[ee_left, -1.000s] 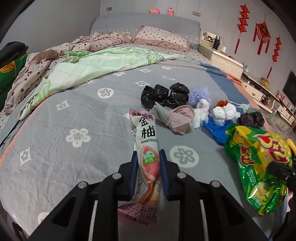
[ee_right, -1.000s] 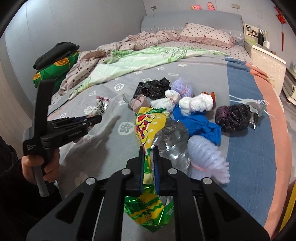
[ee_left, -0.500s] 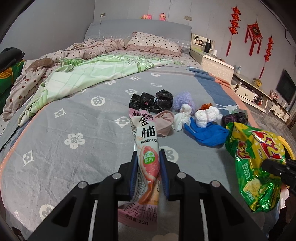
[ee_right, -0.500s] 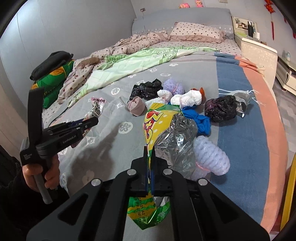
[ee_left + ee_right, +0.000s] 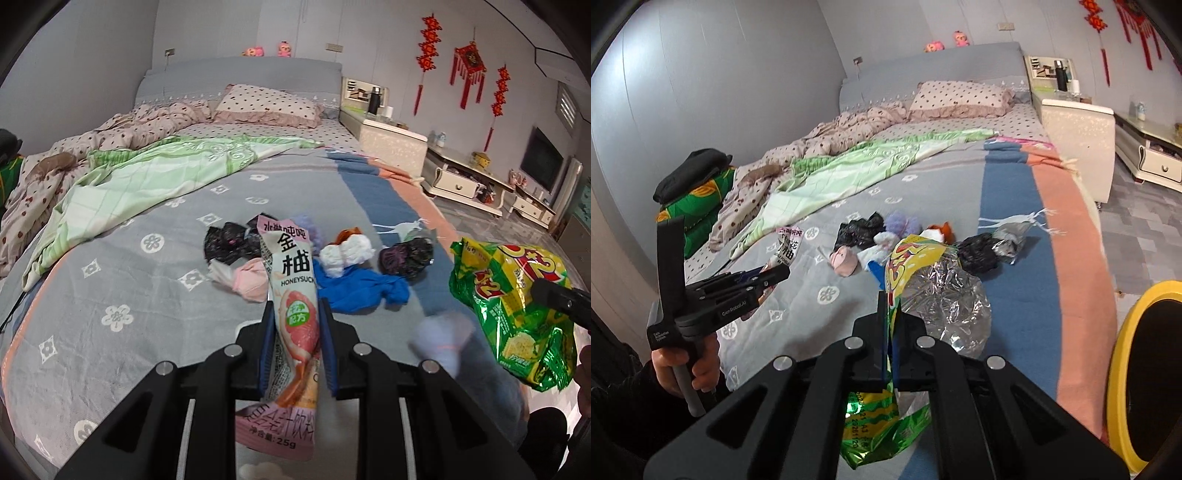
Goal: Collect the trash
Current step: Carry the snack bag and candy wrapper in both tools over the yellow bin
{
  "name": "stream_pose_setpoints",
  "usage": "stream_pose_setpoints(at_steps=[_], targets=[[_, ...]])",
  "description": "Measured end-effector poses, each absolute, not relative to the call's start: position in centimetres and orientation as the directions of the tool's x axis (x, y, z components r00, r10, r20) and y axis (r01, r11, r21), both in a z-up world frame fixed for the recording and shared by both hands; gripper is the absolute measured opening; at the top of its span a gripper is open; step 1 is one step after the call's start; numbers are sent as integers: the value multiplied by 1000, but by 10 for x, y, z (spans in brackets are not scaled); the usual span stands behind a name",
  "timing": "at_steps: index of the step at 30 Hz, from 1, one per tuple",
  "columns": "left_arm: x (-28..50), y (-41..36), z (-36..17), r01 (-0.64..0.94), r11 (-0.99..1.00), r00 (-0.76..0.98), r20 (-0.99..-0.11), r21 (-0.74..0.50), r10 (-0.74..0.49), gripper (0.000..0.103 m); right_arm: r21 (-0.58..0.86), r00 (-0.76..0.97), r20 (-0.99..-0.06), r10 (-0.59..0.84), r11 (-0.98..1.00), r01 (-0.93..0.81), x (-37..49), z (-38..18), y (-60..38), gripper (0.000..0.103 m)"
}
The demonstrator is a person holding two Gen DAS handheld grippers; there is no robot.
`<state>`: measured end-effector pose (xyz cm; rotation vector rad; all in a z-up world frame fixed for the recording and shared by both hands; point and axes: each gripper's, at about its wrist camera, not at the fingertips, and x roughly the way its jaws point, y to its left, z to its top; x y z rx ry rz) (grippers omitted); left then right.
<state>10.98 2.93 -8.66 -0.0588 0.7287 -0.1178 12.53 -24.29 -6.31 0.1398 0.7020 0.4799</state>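
Trash in both hands above a grey bedspread [image 5: 110,258]: the left gripper [image 5: 295,317] pinches a pink drink-mix sachet [image 5: 293,295] upright between its pads, while the right gripper [image 5: 892,306] is clamped tight on a green-and-yellow snack bag [image 5: 908,258] (silver lining showing). Knotted bags and rags [image 5: 362,291] lie heaped on the bed.

Both raised — left hand-held gripper [image 5: 295,325] and right hand-held gripper [image 5: 892,314] clamped.
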Motion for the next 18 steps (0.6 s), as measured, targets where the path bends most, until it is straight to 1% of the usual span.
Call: stream_pose_setpoints(at_steps=[8,18], targets=[[117,-22,-64,178,981,738,-649,-75,-183,21,300,719,-534,446,894,-332,115,-43,-292,1],[126,-107,-39,331,941,707,-640,-77,-301,21,313,792,-488,368,920,-236,101,-25,-368,2]])
